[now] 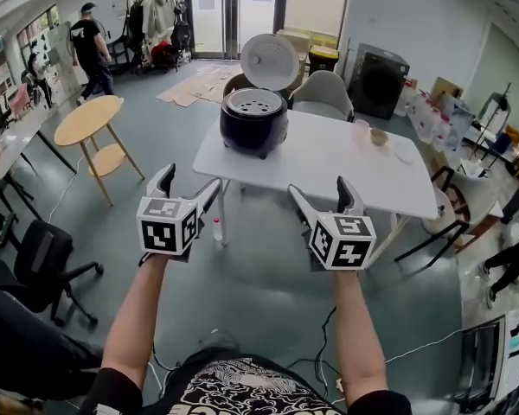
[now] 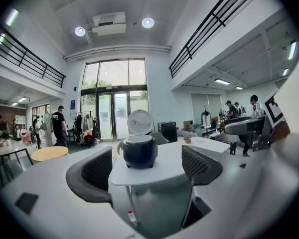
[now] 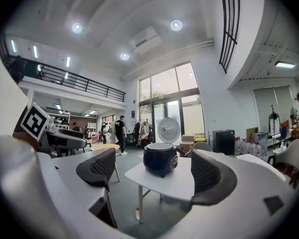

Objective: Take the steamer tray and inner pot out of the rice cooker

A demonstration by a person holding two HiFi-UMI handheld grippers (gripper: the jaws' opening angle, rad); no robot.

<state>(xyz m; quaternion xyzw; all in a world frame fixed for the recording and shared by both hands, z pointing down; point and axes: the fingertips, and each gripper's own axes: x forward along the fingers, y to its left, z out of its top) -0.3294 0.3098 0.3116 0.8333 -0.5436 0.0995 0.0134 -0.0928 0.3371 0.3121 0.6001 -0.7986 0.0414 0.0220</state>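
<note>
Open rice cooker [image 1: 253,121] on a white desk [image 1: 329,167] in a tall, bright hall.
The left claw [image 1: 189,184] and right claw [image 1: 322,190] are released and empty, well short of the desk, their marker cubes [image 1: 166,226] showing black-and-white squares. The lid [image 1: 270,61] stands up and the perforated steamer tray [image 1: 253,105] sits in the cooker's top. Grey floor [image 1: 259,275], round wooden table [image 1: 88,119] on the left, glass doors [image 1: 238,7] behind.

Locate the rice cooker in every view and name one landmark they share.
Head view: rice cooker upper centre, left end of the white table, lid up.
Left gripper view: rice cooker centre, far off between the jaws.
Right gripper view: rice cooker centre, far off between the jaws.
Shared landmark: glass doors behind it.
</note>
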